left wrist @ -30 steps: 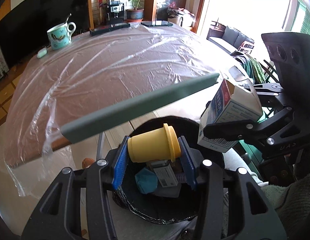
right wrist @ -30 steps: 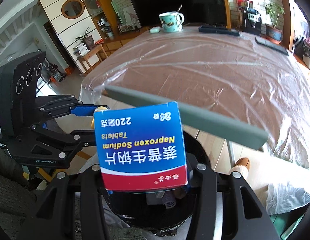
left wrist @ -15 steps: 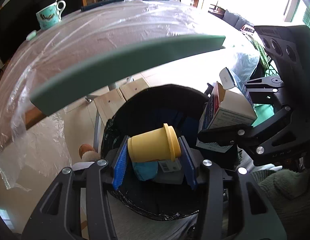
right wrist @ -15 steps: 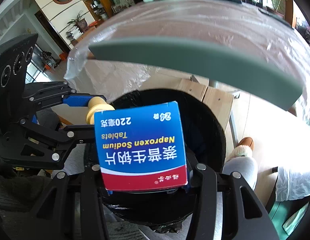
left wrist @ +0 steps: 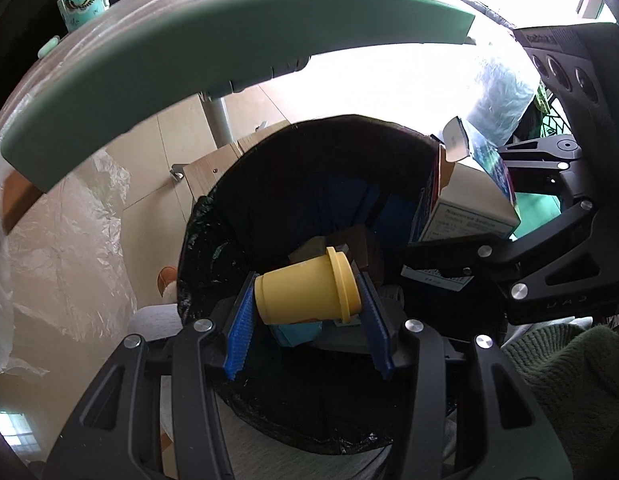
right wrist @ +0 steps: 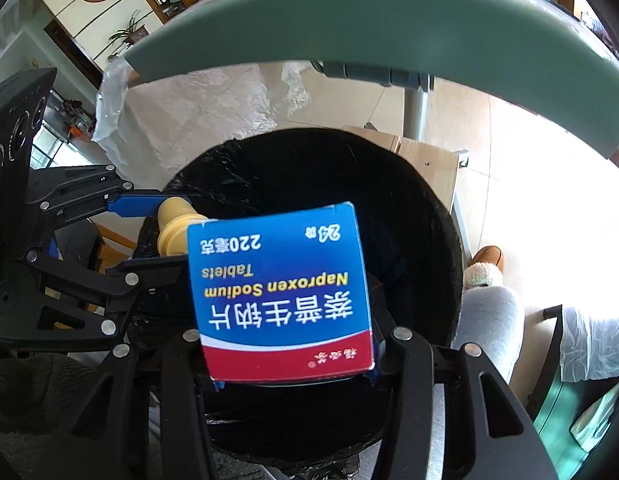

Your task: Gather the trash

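Your left tool (left wrist: 307, 312), jaws opening, cradles small yellow plastic bottle (left wrist: 305, 294) over black-lined round trash bin (left wrist: 213, 216); right tool (right wrist: 293, 376) grips blue-red cardboard medicine box (right wrist: 281, 292).

Two claws hang over the open mouth of a lined trash bin (left wrist: 213, 240) below the table (left wrist: 229, 32) edge. The left claw (left wrist: 307, 308) has a lidded tub (left wrist: 305, 292) lying sideways between its opening jaws; the right claw (right wrist: 293, 360), just beside it, grips a tablet box (right wrist: 281, 296) (print upside down). A mug (left wrist: 83, 2) stands on the table's far side.
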